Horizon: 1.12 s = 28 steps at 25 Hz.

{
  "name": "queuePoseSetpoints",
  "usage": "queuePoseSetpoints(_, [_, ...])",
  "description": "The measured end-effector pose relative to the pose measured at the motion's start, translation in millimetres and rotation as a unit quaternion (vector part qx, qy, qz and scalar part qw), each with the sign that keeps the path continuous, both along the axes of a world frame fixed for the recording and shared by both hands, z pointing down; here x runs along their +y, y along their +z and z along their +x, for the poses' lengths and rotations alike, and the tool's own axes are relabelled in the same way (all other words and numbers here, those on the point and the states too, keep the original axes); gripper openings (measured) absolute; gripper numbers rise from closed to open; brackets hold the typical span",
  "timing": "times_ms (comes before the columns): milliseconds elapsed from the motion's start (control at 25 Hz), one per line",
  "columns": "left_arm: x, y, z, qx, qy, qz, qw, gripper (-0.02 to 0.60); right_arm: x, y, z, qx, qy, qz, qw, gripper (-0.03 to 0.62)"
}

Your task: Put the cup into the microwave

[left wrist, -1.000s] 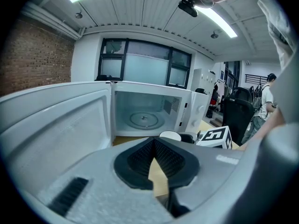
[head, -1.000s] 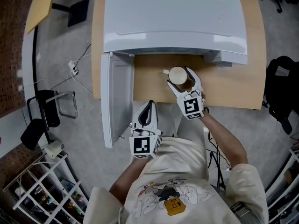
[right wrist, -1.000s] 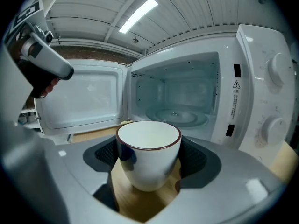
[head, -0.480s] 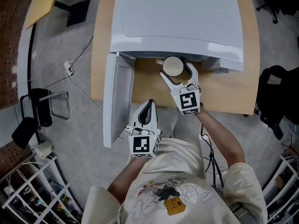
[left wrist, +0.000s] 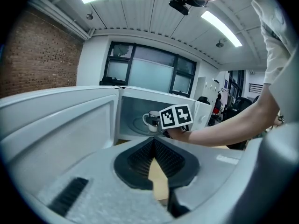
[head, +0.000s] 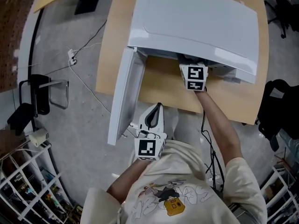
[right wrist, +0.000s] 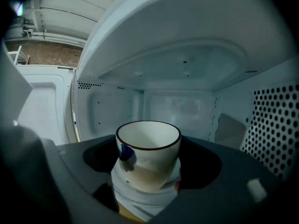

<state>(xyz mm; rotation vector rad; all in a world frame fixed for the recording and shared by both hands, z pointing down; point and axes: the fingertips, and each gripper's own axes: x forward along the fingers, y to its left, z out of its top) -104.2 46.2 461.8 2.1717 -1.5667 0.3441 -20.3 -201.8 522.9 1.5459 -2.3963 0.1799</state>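
The cream cup (right wrist: 148,157) with a dark rim stands upright between the jaws of my right gripper (right wrist: 149,164), which is shut on its sides. It hangs inside the white microwave (head: 196,17), just over the cavity floor. From above, only the right gripper's marker cube (head: 196,77) shows at the microwave's mouth; the cup is hidden under the top. In the left gripper view the cup (left wrist: 152,120) sits over the glass turntable (left wrist: 139,125). My left gripper (head: 157,106) is shut and empty, held close to the body by the open door (head: 124,97).
The microwave stands on a wooden table (head: 163,80) with its door swung out to the left. On the floor lie a cable (head: 81,78), a black chair (head: 39,97) and a wire rack (head: 28,185). A black bag (head: 280,101) is at the right.
My right gripper has carried the cup up from in front of the microwave and into the cavity. The left gripper has stayed where it was.
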Motion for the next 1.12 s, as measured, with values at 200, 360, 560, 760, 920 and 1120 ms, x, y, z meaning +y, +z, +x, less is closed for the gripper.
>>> queuePoseSetpoints(200, [-3, 0, -5, 0.001, -0.005, -0.002, 1.0, 0.005, -12, 5, 5, 0.001, 0.012, -0.002, 1.0, 0.394])
queuePoseSetpoints(360, [-7, 1, -6, 0.001, -0.007, -0.002, 1.0, 0.005, -13, 6, 6, -0.009, 0.017, -0.003, 1.0, 0.394])
queuePoseSetpoints(560, [-13, 1, -6, 0.004, -0.008, -0.003, 1.0, 0.005, -13, 5, 6, -0.016, 0.016, 0.001, 1.0, 0.399])
queuePoseSetpoints(760, [-17, 0, -3, 0.005, -0.004, -0.004, 1.0, 0.005, -3, -6, 12, -0.029, 0.022, 0.014, 0.999, 0.411])
queuePoseSetpoints(920, [-21, -2, -1, 0.006, -0.002, 0.0, 1.0, 0.005, 13, -13, 20, -0.037, 0.029, 0.017, 0.999, 0.419])
queuePoseSetpoints(1120, [-25, -6, 2, 0.011, 0.0, 0.007, 0.9999, 0.005, 50, -26, 26, -0.022, 0.023, 0.026, 0.999, 0.236])
